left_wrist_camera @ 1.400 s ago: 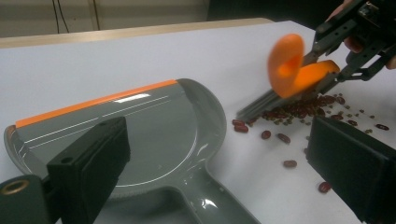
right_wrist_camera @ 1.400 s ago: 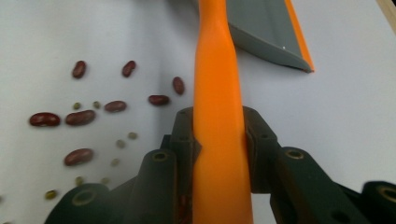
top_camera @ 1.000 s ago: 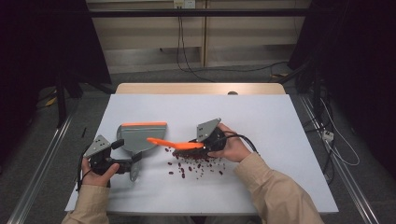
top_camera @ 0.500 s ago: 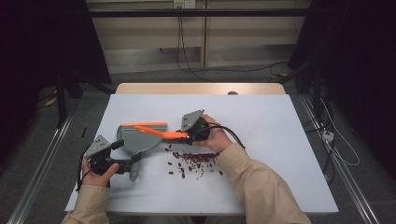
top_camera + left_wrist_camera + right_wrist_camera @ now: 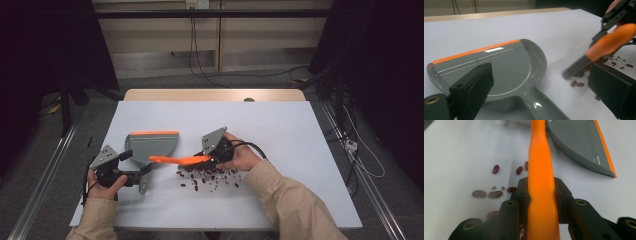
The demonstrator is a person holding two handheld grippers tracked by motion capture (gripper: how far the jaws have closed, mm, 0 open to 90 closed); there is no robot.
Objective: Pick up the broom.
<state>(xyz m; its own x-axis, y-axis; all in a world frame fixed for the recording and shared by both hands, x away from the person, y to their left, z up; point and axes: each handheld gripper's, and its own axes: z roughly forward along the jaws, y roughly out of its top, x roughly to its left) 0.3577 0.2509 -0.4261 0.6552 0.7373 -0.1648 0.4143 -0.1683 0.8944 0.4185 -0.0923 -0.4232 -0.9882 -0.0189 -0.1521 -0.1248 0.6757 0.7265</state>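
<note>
A grey dustpan [image 5: 152, 145] with an orange front lip lies flat on the white table [image 5: 290, 125]. My left gripper [image 5: 137, 176] sits at its handle [image 5: 536, 105]; the jaws stand wide on either side of it, and white table shows between the handle and one jaw. My right gripper [image 5: 212, 157] is shut on the orange handle of a small brush [image 5: 180, 160], which points left toward the pan. The brush's grey bristles [image 5: 576, 67] reach the table at the left end of several scattered red beans [image 5: 210, 175]. In the right gripper view the brush handle [image 5: 541, 170] is clamped between both pads.
A wooden strip [image 5: 215, 95] runs along the table's far edge. Cables [image 5: 360, 150] lie on the floor at the right, and a metal rail [image 5: 45, 190] runs along the left. The table's right half is bare white surface.
The right gripper swung the brush left over the dustpan, then drew back right and down to the beans. The left gripper and dustpan stayed put.
</note>
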